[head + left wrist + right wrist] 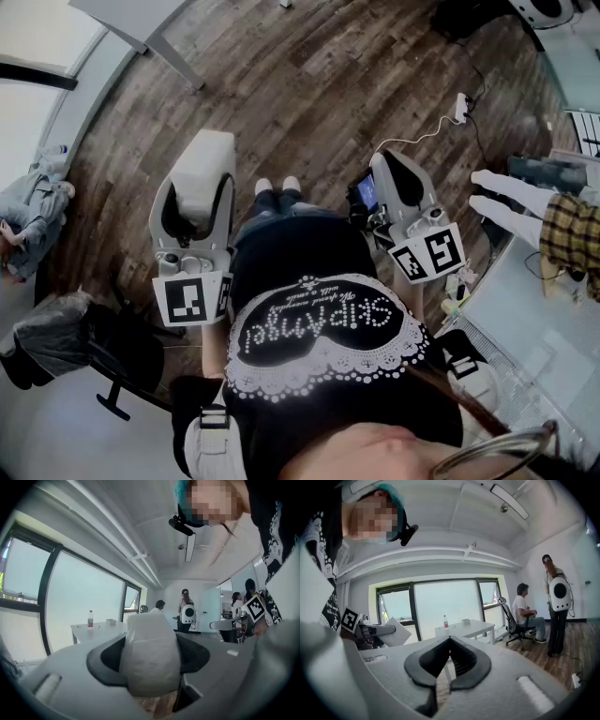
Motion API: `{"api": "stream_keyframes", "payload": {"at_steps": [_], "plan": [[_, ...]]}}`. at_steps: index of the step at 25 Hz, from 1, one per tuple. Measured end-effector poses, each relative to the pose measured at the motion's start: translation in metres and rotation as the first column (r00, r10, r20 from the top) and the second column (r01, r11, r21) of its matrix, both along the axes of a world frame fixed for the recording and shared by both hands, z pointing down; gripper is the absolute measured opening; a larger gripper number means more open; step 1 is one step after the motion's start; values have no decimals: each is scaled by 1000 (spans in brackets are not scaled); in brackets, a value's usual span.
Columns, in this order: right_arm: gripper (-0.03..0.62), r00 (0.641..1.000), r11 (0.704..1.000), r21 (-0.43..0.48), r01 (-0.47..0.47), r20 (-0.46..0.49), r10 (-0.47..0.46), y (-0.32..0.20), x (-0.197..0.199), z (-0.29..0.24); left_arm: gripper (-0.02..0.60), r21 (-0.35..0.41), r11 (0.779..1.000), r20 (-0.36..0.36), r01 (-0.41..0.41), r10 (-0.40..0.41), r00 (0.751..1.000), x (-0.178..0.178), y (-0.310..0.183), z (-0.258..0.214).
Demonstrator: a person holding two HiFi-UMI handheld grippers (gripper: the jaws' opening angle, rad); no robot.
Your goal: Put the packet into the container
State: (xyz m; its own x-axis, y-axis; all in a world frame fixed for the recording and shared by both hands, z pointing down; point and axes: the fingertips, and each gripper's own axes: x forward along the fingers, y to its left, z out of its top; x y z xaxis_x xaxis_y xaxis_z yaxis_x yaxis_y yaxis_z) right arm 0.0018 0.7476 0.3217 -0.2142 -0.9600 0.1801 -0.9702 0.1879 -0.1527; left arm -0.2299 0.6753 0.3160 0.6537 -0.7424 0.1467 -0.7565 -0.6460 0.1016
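Underfoot, dark wood-plank floor [309, 84] with streaked grain. Left of centre in head view: left claw [199, 197], smooth white shell and black curved pads, held roughly level, pinching packet [150, 653]. White, soft, blocky, faintly creased, bulging past the pads. Right of centre: right claw [450, 641], same shell, ribbed black pads pressed together at the tips, nothing between, roughly level.
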Motion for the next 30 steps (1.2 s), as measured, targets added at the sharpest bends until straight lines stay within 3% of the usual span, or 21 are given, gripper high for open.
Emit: {"api": "stream_keyframes", "payload": {"at_steps": [18,22,25,30], "plan": [[-2,999,1000,-2,1,32,-1,6,36,4,284,9,1000,7,18,-18,1000,34,4,-6],[0,998,999,45,29,53,-31,6,42,0,284,14,1000,5,24,-24,1000,44,4,-6],[0,998,995,95,3,66,-9,6,62,-6,284,21,999,5,29,-29,1000,51,2,-4],[0,998,997,77,-29,60,25,-4,91,2,284,30,999,8,36,-36,999,65,-12,0]]}}
